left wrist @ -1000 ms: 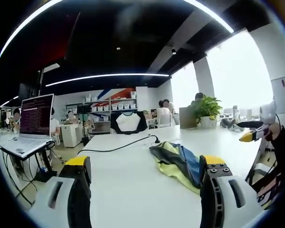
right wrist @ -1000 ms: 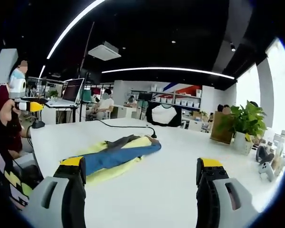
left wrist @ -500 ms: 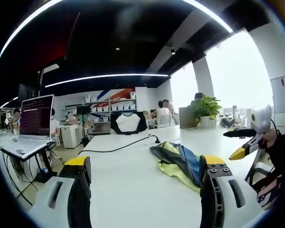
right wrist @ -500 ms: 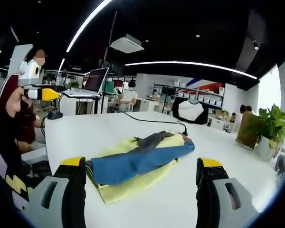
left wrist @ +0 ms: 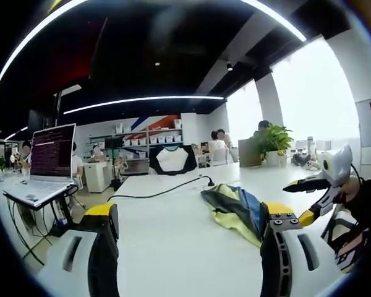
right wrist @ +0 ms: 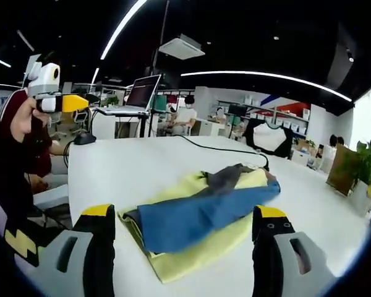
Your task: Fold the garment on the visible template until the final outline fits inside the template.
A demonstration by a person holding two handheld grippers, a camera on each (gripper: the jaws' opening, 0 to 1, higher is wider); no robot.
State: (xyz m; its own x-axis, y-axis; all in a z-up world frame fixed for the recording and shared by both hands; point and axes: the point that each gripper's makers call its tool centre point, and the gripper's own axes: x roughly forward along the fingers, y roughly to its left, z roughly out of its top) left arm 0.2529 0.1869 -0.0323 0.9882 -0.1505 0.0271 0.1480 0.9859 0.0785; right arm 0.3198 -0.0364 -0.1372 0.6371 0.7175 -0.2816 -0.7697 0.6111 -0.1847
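Observation:
A crumpled garment (right wrist: 201, 216) of yellow, blue and grey cloth lies bunched on the white table (right wrist: 117, 167). In the right gripper view it sits just beyond my right gripper (right wrist: 183, 213), which is open with its jaws wide apart and low over the table. My left gripper (left wrist: 188, 213) is open too, with bare table between its jaws; the garment (left wrist: 235, 207) lies ahead to the right, partly behind the right jaw. The right gripper (left wrist: 321, 182) enters from the right in that view, held by a person. The left gripper (right wrist: 52, 99) shows at upper left, raised.
A laptop (left wrist: 40, 167) stands on a stand off the table's left side. A black cable (left wrist: 161, 192) runs across the table toward the garment. A potted plant (left wrist: 272, 139) stands far back. A black-and-white shirt (right wrist: 269, 136) hangs behind. People sit in the background.
The right gripper has moved in toward the garment, which now looms larger between its jaws. In the left gripper view the right gripper has dropped lower; the left has barely shifted.

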